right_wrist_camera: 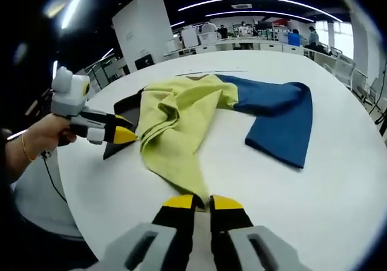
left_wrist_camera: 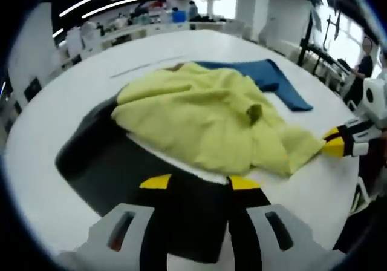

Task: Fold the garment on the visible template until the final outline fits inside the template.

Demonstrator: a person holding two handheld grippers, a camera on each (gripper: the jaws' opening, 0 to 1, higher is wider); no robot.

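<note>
A crumpled yellow-green garment (left_wrist_camera: pixel 205 117) lies on the white table, with a blue part (left_wrist_camera: pixel 272 80) spread out behind it. It partly covers a black template (left_wrist_camera: pixel 103 162). My left gripper (left_wrist_camera: pixel 200 182) stands open over the template's near edge, just short of the garment's hem. In the right gripper view the left gripper (right_wrist_camera: pixel 127 132) points at the garment's (right_wrist_camera: pixel 175 120) left edge, by the template (right_wrist_camera: pixel 124 111). My right gripper (right_wrist_camera: pixel 202 202) is shut on a tapering corner of the garment. In the left gripper view the right gripper (left_wrist_camera: pixel 329 144) pinches that corner at the right.
The white table (right_wrist_camera: pixel 338 180) is wide, with its curved edge near on the left (right_wrist_camera: pixel 72 198). A hand (right_wrist_camera: pixel 36 138) with a bracelet holds the left gripper. Desks, chairs and people (left_wrist_camera: pixel 366 59) stand in the background.
</note>
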